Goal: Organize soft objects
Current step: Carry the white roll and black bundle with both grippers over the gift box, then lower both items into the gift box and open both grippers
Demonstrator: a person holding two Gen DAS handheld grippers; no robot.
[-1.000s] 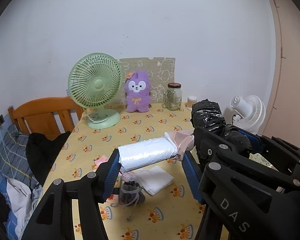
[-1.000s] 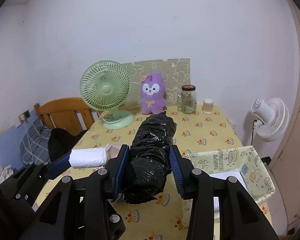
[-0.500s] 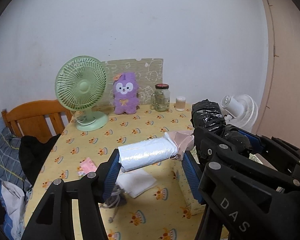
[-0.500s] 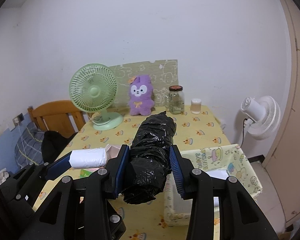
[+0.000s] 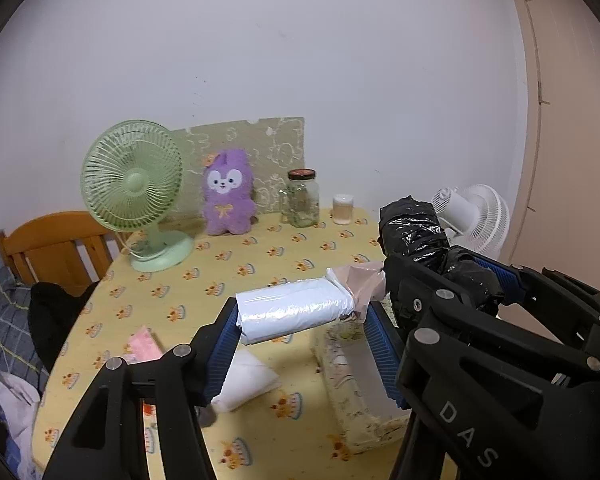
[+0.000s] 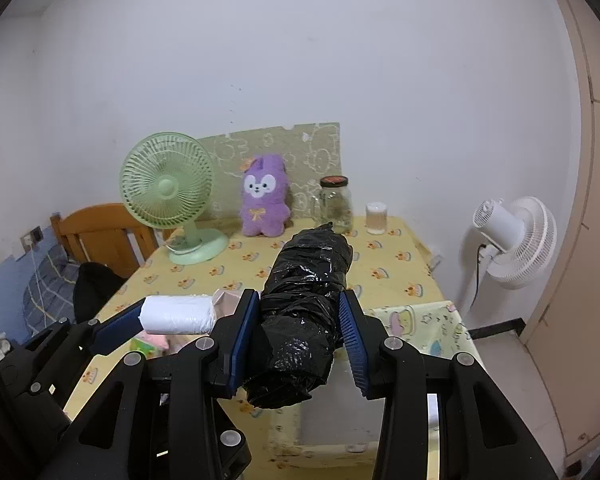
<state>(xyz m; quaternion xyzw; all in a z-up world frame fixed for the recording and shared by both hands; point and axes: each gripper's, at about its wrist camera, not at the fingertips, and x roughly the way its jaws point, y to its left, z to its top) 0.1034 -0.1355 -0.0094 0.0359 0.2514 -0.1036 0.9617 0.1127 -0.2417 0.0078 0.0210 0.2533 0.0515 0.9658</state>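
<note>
My left gripper (image 5: 300,316) is shut on a white plastic-wrapped roll (image 5: 296,310) with a pink end, held crosswise above the yellow table (image 5: 228,276). My right gripper (image 6: 298,320) is shut on a black plastic-wrapped roll (image 6: 306,300) that points forward between the blue pads. Both rolls hang over a patterned fabric storage box (image 5: 352,392) at the table's near right; its flap (image 6: 420,324) shows in the right wrist view. The black roll (image 5: 416,232) sits to the right in the left wrist view, and the white roll (image 6: 178,314) to the left in the right wrist view.
At the table's back stand a green desk fan (image 5: 136,192), a purple plush toy (image 5: 228,196), a glass jar (image 5: 302,198) and a small white cup (image 5: 342,208). A white folded bag (image 5: 246,378) and a pink packet (image 5: 144,346) lie near. A wooden chair (image 5: 48,244) stands left, a white fan (image 6: 512,236) right.
Both grippers, each keeping its roll, have drawn back and to the right, so the fan and plush look farther off and the fabric box has come into view below them.
</note>
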